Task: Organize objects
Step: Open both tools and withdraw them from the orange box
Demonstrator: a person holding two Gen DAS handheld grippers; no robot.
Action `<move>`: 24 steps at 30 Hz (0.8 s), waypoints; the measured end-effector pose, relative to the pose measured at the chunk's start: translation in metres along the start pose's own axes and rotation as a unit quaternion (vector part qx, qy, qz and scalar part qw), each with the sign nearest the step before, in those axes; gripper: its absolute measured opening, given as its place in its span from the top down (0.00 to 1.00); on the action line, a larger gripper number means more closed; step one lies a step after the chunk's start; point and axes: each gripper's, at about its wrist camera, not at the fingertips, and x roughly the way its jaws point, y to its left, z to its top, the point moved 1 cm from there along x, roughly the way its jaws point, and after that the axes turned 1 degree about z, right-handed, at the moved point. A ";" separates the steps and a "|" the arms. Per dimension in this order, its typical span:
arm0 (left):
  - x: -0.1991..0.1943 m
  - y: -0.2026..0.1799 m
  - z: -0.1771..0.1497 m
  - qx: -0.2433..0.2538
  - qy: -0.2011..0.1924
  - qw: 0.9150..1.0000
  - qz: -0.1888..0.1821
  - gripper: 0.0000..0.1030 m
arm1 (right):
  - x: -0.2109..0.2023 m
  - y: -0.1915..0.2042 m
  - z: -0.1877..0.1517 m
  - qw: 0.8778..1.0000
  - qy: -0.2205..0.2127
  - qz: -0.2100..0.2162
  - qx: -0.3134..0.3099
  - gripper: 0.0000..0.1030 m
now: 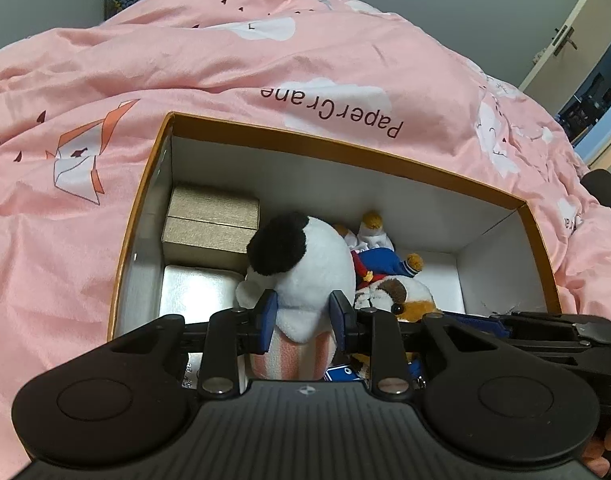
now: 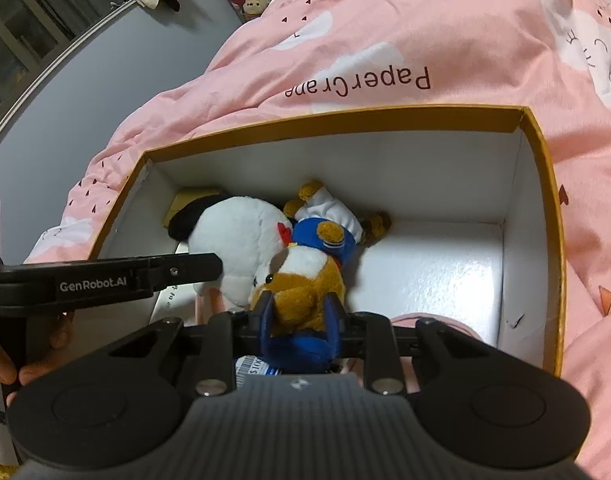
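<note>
left wrist view shows the left gripper (image 1: 303, 314) closed around the white plush (image 1: 305, 272) inside the box (image 1: 345, 152), tan cases (image 1: 211, 228) at ten o'clock. right gripper (image 2: 301, 314) pinches the brown plush (image 2: 305, 292), which touches the white one at its nine o'clock. risk: both toys are soft and pressed together, so lifting one could drag the other or let it slip.

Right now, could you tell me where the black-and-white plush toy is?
The black-and-white plush toy sits inside the orange-rimmed box, gripped by the left gripper, between the tan boxes on its left and the brown-and-white plush toy on its right.
</note>
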 end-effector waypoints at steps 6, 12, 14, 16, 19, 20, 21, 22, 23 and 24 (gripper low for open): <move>-0.040 -0.012 -0.012 0.038 -0.061 0.997 -0.019 0.68 | -0.035 0.016 -0.011 0.999 -0.043 -0.005 -0.030 0.67; -0.111 -0.037 -0.051 0.100 -0.137 0.985 -0.042 0.68 | -0.094 0.044 -0.050 0.992 -0.118 -0.012 -0.046 0.67; -0.128 -0.045 -0.065 0.114 -0.148 0.981 -0.055 0.68 | -0.111 0.051 -0.069 0.988 -0.141 -0.019 -0.052 0.66; -0.141 -0.050 -0.078 0.128 -0.147 0.978 -0.081 0.68 | -0.126 0.054 -0.088 0.987 -0.153 -0.025 -0.051 0.65; -0.147 -0.056 -0.100 0.148 -0.113 0.975 -0.119 0.67 | -0.140 0.056 -0.118 0.985 -0.162 -0.044 -0.041 0.65; -0.147 -0.058 -0.109 0.160 -0.098 0.974 -0.126 0.66 | -0.141 0.056 -0.128 0.984 -0.161 -0.058 -0.042 0.65; -0.145 -0.060 -0.119 0.172 -0.089 0.973 -0.126 0.62 | -0.141 0.056 -0.138 0.983 -0.160 -0.073 -0.046 0.65; -0.141 -0.063 -0.129 0.188 -0.081 0.971 -0.122 0.61 | -0.140 0.055 -0.147 0.983 -0.159 -0.084 -0.048 0.65; -0.136 -0.065 -0.139 0.201 -0.071 0.970 -0.114 0.58 | -0.138 0.053 -0.156 0.983 -0.154 -0.094 -0.044 0.65; -0.127 -0.068 -0.148 0.217 -0.054 0.969 -0.106 0.53 | -0.135 0.050 -0.164 0.983 -0.146 -0.099 -0.040 0.65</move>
